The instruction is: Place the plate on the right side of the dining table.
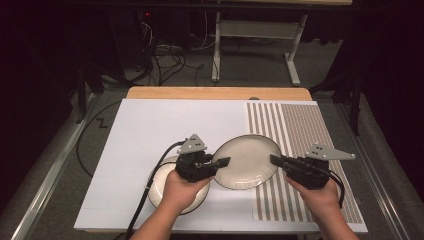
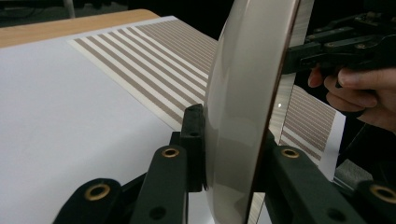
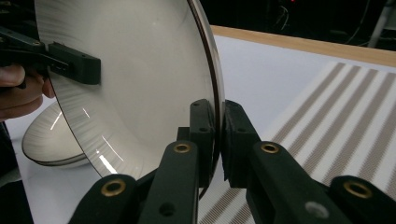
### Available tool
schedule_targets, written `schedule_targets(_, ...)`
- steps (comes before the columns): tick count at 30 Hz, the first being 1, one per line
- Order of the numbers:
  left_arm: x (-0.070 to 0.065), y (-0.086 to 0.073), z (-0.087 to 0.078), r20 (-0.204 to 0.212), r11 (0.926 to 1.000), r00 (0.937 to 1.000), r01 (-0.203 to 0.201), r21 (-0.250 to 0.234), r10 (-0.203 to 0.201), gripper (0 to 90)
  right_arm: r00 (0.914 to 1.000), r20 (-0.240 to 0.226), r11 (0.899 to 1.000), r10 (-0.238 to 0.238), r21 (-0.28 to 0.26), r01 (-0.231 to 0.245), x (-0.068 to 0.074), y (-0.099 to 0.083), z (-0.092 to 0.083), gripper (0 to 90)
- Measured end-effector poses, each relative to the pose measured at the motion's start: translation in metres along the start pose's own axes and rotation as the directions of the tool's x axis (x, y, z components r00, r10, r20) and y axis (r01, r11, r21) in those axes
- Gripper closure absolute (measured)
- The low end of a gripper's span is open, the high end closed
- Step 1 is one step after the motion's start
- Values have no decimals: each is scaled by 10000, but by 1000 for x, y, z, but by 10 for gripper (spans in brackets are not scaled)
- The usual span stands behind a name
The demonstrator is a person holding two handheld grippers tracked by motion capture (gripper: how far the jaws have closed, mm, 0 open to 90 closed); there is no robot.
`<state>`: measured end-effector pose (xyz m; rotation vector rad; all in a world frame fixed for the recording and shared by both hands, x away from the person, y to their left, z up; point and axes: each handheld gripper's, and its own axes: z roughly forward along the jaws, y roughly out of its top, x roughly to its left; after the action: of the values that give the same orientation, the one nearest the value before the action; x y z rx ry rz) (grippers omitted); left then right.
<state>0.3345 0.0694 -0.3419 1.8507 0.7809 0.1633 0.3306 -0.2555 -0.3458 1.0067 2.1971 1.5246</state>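
A white plate with a dark rim (image 1: 247, 161) hangs above the table, held by both grippers at opposite edges. My left gripper (image 1: 223, 161) is shut on its left rim and my right gripper (image 1: 275, 160) on its right rim. In the left gripper view the plate (image 2: 243, 93) stands edge-on between the jaws of my left gripper (image 2: 233, 149), with the other gripper (image 2: 336, 51) clamped on its far edge. In the right gripper view my right gripper (image 3: 218, 135) pinches the rim of the plate (image 3: 140, 84). A second plate (image 1: 162, 186) lies on the table, partly hidden under the left hand.
A white sheet (image 1: 165, 125) covers most of the wooden table (image 1: 215, 93). A brown-striped mat (image 1: 300, 130) lies on its right part, under the held plate's right side. The second plate (image 3: 51, 140) rests on the white sheet. Cables and table legs stand on the floor beyond.
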Motion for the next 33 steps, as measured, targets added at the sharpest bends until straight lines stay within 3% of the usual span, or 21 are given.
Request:
schedule_targets(3,-2,3,14,63,9999,10000,43,167,-44,746,9996,153,9997,241,-79,-240,-9,-7,-8,864)
schedule_targets(7,-7,5,30,90,9991,10000,-16,432,12,738,9987,493,9999,116,-96,-111,-17,-14,-17,864)
schedule_targets(21,-12,22,65,156,9953,9998,142,962,-157,708,9941,953,9983,515,-333,-485,-38,-20,-39,873)
schedule_targets(33,-19,42,102,7,9894,9997,221,1432,-224,699,9823,1709,9961,761,-574,-672,-59,-26,-60,875)
